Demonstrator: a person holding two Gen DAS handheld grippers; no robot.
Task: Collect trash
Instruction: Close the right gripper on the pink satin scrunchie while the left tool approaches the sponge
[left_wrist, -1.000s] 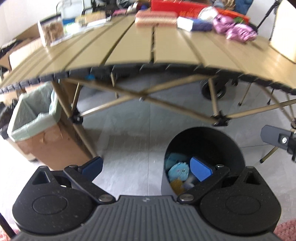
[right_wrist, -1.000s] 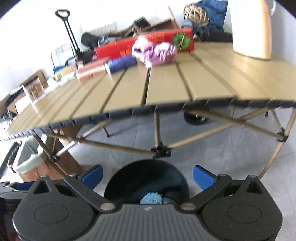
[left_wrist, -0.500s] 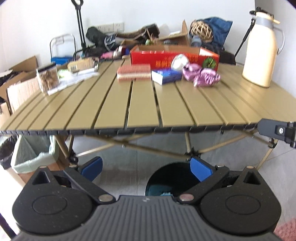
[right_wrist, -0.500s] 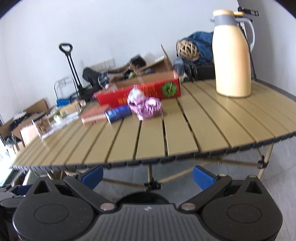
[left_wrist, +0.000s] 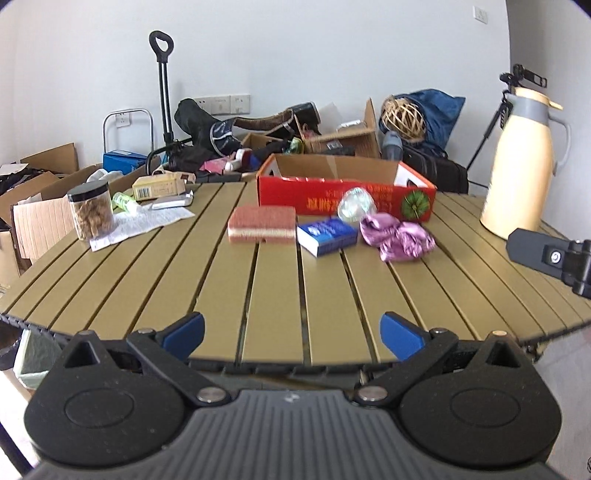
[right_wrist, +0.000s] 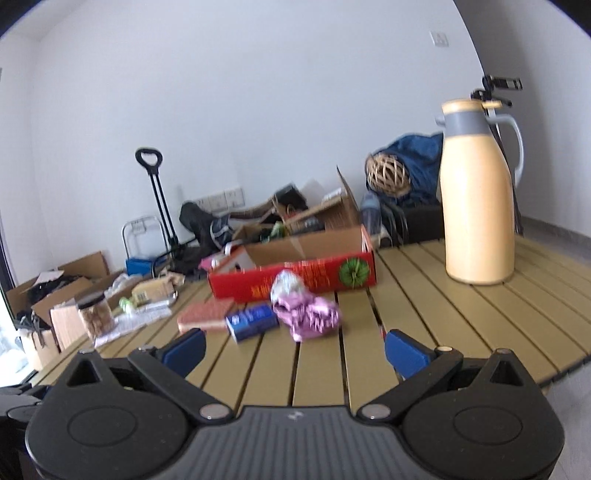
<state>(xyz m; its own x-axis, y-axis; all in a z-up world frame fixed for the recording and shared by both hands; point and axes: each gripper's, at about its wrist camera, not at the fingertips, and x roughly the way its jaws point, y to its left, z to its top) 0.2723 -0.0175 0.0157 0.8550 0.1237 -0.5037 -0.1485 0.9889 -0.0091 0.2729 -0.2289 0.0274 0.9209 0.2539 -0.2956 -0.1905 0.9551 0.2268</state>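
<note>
A crumpled purple wrapper (left_wrist: 397, 237) lies on the slatted tan table (left_wrist: 277, 288), also in the right wrist view (right_wrist: 308, 317). A crumpled silver wrapper (left_wrist: 355, 209) sits just behind it, against the red box (left_wrist: 345, 184). A small blue box (left_wrist: 327, 235) and a pink sponge (left_wrist: 262, 224) lie to its left. My left gripper (left_wrist: 291, 334) is open and empty over the table's near edge. My right gripper (right_wrist: 293, 349) is open and empty, above the near table, short of the wrappers.
A cream thermos jug (right_wrist: 476, 206) stands at the table's right. A jar of snacks (left_wrist: 90, 212), papers and a small carton (left_wrist: 159, 186) sit at the left. Cardboard boxes, bags and a trolley crowd the floor behind. A lined bin (left_wrist: 33, 358) shows under the table's left edge.
Both grippers have risen from over the black bin under the table to above the tabletop. The bin is now out of sight. Both stay open and empty.
</note>
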